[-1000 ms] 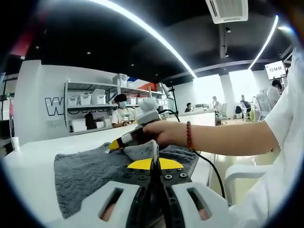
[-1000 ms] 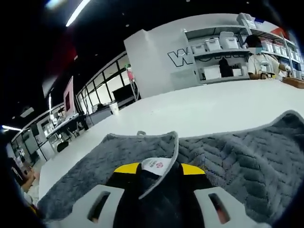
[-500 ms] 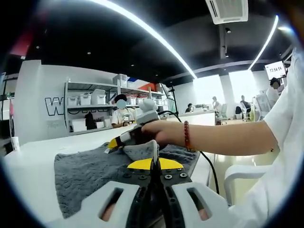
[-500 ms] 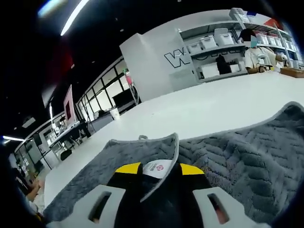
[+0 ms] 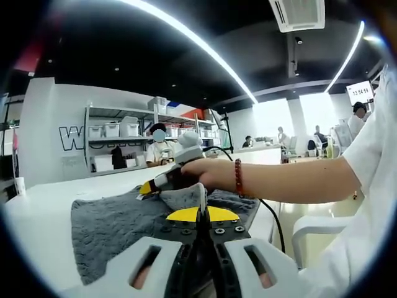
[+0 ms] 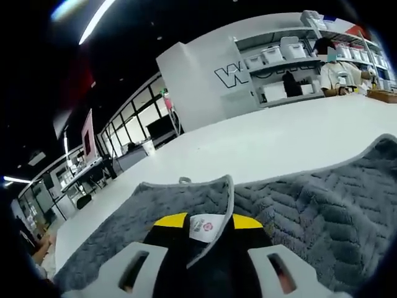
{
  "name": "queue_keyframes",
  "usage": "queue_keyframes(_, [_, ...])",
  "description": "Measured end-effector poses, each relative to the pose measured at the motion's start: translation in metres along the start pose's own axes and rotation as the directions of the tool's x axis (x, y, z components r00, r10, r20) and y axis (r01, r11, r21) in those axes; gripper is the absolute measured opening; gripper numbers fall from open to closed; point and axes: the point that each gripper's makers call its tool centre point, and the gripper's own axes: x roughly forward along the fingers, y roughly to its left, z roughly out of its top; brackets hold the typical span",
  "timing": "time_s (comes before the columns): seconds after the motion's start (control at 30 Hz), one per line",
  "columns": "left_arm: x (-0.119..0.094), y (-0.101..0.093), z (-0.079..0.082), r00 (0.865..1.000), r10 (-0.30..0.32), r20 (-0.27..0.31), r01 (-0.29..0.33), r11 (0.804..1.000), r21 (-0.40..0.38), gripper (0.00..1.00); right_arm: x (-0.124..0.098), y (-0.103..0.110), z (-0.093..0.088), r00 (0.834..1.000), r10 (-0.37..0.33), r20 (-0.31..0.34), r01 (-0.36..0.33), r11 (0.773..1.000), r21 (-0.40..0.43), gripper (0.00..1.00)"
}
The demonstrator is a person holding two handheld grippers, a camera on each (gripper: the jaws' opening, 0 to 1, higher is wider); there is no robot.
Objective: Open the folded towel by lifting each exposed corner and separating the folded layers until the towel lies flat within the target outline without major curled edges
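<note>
A grey towel (image 5: pixel 118 226) with a herringbone weave lies spread on a white table (image 5: pixel 56 198). My left gripper (image 5: pixel 202 214) is shut on a raised corner of the towel, which sticks up between its yellow tips. My right gripper (image 5: pixel 149 186) comes in from the right, held by a hand with a bead bracelet, low over the towel. In the right gripper view, my right gripper (image 6: pixel 208 222) is shut on a towel (image 6: pixel 310 205) corner carrying a white label (image 6: pixel 205 226). The corner curls up over its jaws.
The white table (image 6: pixel 260 146) runs far beyond the towel. Shelves with white bins (image 5: pixel 111 130) and a seated person (image 5: pixel 160 148) are behind it. A white chair (image 5: pixel 313 230) stands to the right of the table edge. A cable (image 5: pixel 273 214) hangs from the right gripper.
The hand with the right gripper has shifted slightly left over the towel. Both grippers keep their hold on the towel corners.
</note>
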Motion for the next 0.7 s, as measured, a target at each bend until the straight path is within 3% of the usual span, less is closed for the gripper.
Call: queue_keyframes(0.7, [-0.0013, -0.0011, 0.0004, 1.000, -0.003, 0.004, 0.003, 1.000, 0.000, 0.01, 0.0027, 0.0020, -0.0007, 1.000, -0.008, -0.006, 0.008, 0.999, -0.032, 0.10])
